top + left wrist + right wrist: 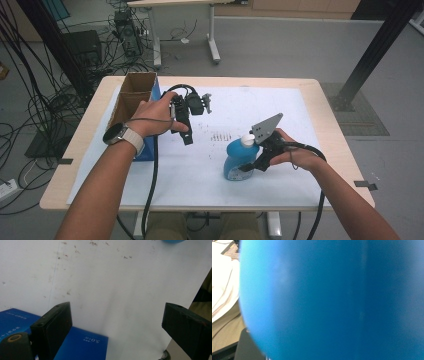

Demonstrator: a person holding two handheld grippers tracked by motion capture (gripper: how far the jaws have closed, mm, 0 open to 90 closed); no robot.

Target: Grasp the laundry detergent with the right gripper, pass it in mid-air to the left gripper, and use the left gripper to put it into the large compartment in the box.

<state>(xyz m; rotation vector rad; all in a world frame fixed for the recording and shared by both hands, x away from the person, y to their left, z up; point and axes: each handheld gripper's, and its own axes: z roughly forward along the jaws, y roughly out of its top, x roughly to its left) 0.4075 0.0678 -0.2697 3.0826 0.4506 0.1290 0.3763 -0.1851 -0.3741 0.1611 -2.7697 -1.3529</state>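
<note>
Item 1: blue bottle (239,159), lower centre of frame, upright on tabletop (320,100); my right gripper (256,161) jaws apparently clamp its body for lifting. Item 2: left gripper (187,134) jaws wide, empty, waiting.

The left gripper (116,322) looks down along its two black, blocky jaws, which stand wide apart with nothing between them. Beneath them lies a white paper sheet (112,285) covering the table, marked with small brownish specks and smudges, most of them near the top edge. A flat blue cardboard box with white printed lettering (85,343) sits at the lower left, partly behind the left-hand jaw. At the top right edge, a rounded sliver of a light blue object (173,241) shows, too little to identify.
</note>
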